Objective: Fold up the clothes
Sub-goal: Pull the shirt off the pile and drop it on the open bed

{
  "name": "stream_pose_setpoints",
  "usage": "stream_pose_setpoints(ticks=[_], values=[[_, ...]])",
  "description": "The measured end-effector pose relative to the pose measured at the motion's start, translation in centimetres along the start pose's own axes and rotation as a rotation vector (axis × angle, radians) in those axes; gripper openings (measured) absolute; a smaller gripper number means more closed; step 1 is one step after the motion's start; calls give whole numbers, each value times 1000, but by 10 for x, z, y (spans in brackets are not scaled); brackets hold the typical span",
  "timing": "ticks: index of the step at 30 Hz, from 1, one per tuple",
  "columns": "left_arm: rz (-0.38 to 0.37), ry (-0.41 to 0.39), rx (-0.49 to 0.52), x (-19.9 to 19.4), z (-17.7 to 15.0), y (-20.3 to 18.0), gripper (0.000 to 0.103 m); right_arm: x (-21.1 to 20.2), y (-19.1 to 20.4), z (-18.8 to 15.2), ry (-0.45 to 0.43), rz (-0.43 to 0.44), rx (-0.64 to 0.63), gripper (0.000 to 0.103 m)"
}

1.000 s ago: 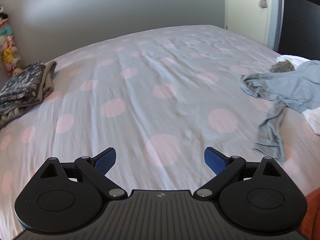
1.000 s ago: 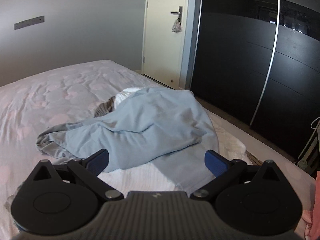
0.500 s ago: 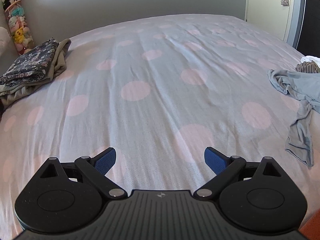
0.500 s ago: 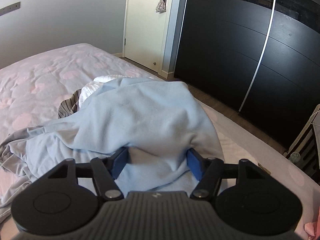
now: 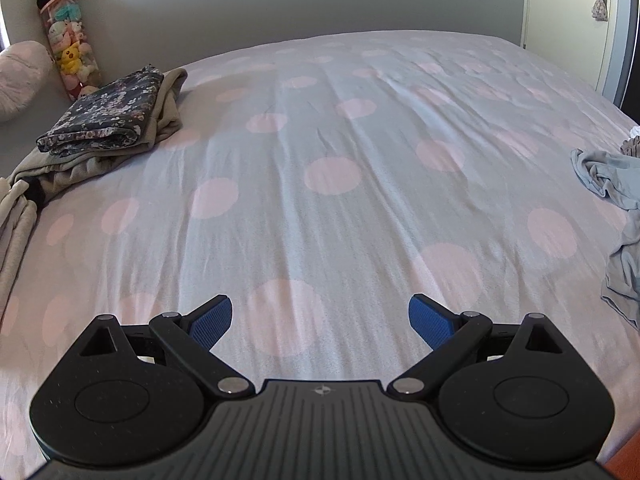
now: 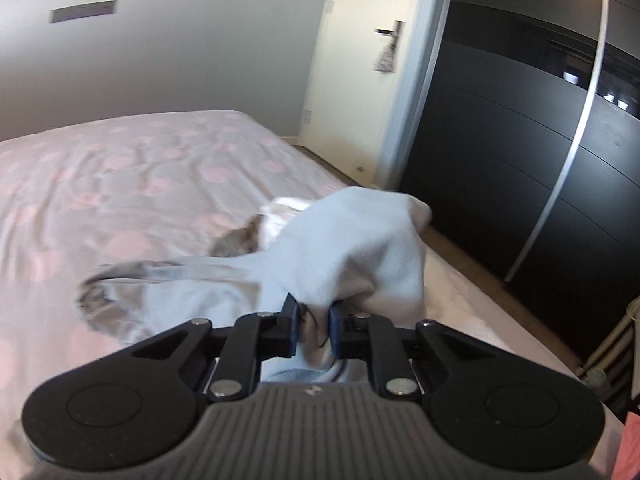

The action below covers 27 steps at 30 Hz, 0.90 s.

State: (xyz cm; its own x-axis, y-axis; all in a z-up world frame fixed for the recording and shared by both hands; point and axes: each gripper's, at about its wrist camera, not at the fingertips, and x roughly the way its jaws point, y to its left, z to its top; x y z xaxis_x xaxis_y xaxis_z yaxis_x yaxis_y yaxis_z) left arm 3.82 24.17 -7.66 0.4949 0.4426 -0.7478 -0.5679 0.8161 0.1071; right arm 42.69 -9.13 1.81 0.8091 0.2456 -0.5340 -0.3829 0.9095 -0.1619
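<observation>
Right gripper [image 6: 313, 330] angles down, its jaws closing on a bunched fold of the pale blue fleece garment [image 6: 352, 248], apparently lifted, though blur hides detail. I see my left gripper [image 5: 320, 322] spread wide over open pink-dotted grey bedding [image 5: 320, 208]; folded floral clothes [image 5: 108, 124] show only there.

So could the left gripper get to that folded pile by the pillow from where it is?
Probably yes. The left gripper is open and empty, and only bare spotted bedcover lies between it and the folded pile, though it sits well off to the far left.
</observation>
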Motion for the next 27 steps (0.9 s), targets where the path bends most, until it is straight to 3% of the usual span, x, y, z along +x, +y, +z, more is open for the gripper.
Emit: stream_pose_setpoints(ticks=[9,23,27], values=[[18,-35,-64,-29,-9,34,97,-67,100,6,-43,311,-127,15],[27,-72,-122,-61,-20,78,97,-157,272,-41,93,899,-294,15],[37,-69,-141,-66,-24,92,97,-171,314,-69,154,968,-372,22]])
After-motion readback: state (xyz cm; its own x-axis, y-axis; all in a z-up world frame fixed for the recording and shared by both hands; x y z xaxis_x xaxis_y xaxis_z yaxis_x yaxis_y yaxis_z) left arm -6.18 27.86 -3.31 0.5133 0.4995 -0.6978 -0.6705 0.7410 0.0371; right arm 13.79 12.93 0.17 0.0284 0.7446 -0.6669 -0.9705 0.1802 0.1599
